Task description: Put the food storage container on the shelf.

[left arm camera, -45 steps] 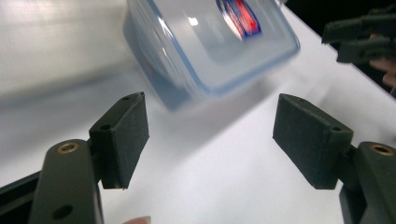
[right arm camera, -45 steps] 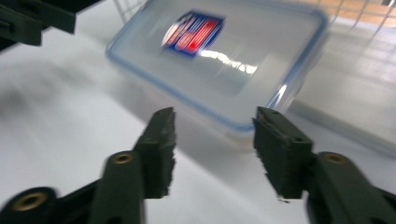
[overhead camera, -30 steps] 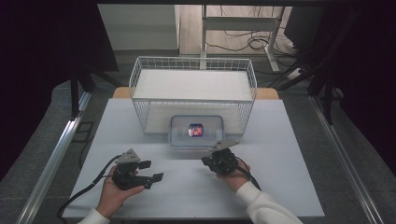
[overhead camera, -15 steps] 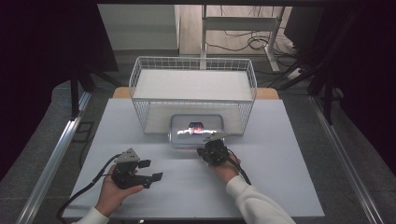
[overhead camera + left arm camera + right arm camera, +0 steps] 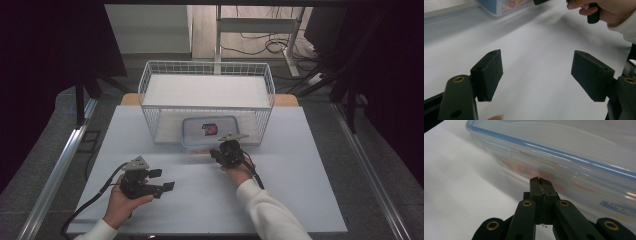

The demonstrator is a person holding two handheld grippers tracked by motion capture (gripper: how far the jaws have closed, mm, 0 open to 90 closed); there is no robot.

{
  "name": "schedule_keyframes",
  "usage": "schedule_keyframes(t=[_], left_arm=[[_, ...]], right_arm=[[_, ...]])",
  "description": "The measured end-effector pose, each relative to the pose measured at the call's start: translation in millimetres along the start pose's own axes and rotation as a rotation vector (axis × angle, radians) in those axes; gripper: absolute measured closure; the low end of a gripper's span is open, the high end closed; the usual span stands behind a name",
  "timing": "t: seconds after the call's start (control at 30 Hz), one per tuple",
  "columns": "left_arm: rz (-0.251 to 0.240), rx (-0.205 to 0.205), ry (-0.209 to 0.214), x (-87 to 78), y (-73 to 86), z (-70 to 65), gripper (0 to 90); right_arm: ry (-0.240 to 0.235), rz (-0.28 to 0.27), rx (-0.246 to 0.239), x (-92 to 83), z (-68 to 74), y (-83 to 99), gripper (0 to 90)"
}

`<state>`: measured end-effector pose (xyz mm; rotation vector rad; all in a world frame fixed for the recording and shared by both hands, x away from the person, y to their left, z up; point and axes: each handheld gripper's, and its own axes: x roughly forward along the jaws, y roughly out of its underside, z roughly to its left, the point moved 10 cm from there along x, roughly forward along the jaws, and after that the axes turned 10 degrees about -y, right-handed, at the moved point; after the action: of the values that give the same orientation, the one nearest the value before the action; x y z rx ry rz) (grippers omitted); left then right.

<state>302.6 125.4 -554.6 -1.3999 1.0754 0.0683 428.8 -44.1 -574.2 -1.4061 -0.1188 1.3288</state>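
Right gripper [image 5: 228,151] has its jaws pressed fully together with nothing between them, tips right at the near side wall of the clear lidded container [image 5: 209,131], which sits on the white table [image 5: 300,200] with its far part under the front edge of the wire basket [image 5: 207,97]. In the right gripper view the closed tips [image 5: 539,180] point at the wall just below the blue-rimmed lid; contact looks likely, but I can't tell whether they touch or sit just short. Left gripper [image 5: 161,181] rests near the table's front left, jaws spread wide, empty, well apart from the container. Step in hand reads as nudging or pushing the box with closed tips: keep the push low on the wall, square to it and centred, or the box will probably pivot. Push slowly, since the smooth plastic may slide off the tips. Edges: the basket's front wire sits directly over the box, so forward travel is tight. Plenty of open table to the left, right and near side for repositioning.
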Motion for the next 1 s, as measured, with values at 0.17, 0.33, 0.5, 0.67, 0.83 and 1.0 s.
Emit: schedule_keyframes(t=[0.17, 0.33, 0.5, 0.67, 0.83, 1.0], left_arm=[[0.008, -0.002, 0.009, 2.7, 0.4, 0.0, 24.9], [0.011, 0.011, -0.002, 1.5, 1.8, 0.5, 24.9], [0.021, 0.041, -0.028, -0.7, 6.5, 0.7, 24.6], [0.022, 0.045, -0.032, -0.8, 7.7, -0.7, 24.5], [0.026, 0.03, -0.023, 2.7, 6.3, 0.5, 24.6], [0.028, 0.038, -0.028, 2.4, 7.1, 1.1, 24.6]], right_arm=[[0.014, -0.005, 0.022, 5.3, -9.6, -8.2, 88.8], [0.018, -0.006, 0.035, 16.8, -13.4, -20.2, 88.8], [0.026, -0.012, 0.044, 27.8, -18.5, -30.7, 88.8], [0.035, -0.011, 0.047, 33.2, -21.2, -35.6, 88.8], [0.014, -0.018, 0.053, 28.6, -21.4, -34.0, 88.8], [-0.033, 0.003, -0.041, 7.1, 3.7, -23.2, 88.8]])
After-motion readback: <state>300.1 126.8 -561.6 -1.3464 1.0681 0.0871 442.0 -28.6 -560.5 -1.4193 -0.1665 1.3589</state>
